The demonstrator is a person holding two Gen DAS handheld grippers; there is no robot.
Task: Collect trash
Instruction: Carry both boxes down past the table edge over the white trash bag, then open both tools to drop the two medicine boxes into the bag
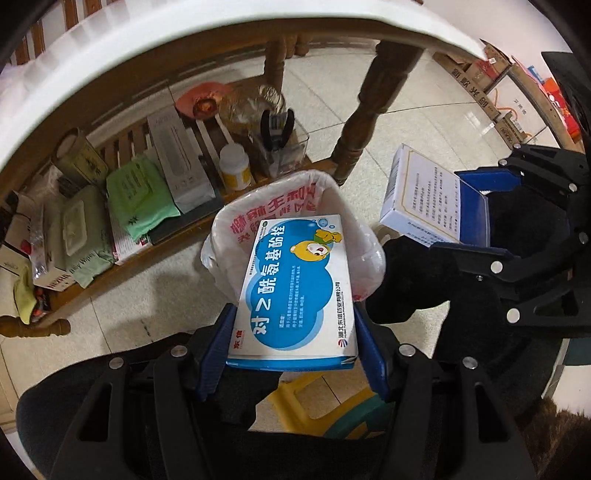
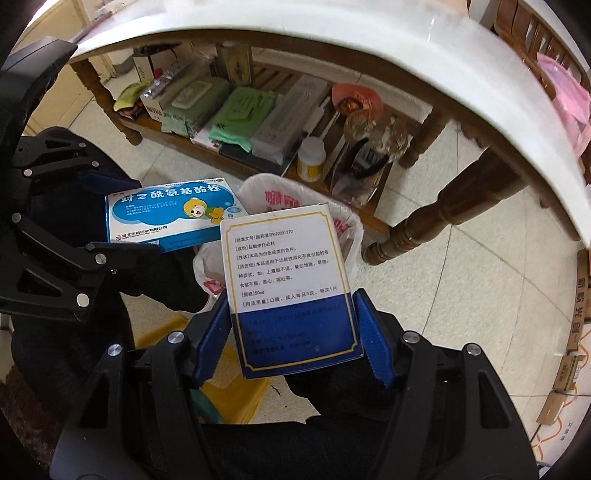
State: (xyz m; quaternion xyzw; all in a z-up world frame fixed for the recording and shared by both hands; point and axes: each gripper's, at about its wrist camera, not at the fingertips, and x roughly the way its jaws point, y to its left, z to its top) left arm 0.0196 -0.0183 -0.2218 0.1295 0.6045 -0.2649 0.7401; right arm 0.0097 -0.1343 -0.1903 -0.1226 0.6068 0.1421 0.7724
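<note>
A white and blue medicine box with a cartoon bear is clamped between the blue pads of my left gripper, which is shut on it. It hangs just above a small bin lined with a white bag with red print. To the right, my right gripper is shut on a white and dark-blue box with printed text. In the right wrist view, that text box stands between the right gripper's pads, over the bin. The bear box and the left gripper are at the left.
A low wooden table with a white top arches over the scene, and one of its legs stands just behind the bin. Its lower shelf holds wipes packs, boxes and a white bottle. A yellow stool is below, and cardboard boxes lie at the far right.
</note>
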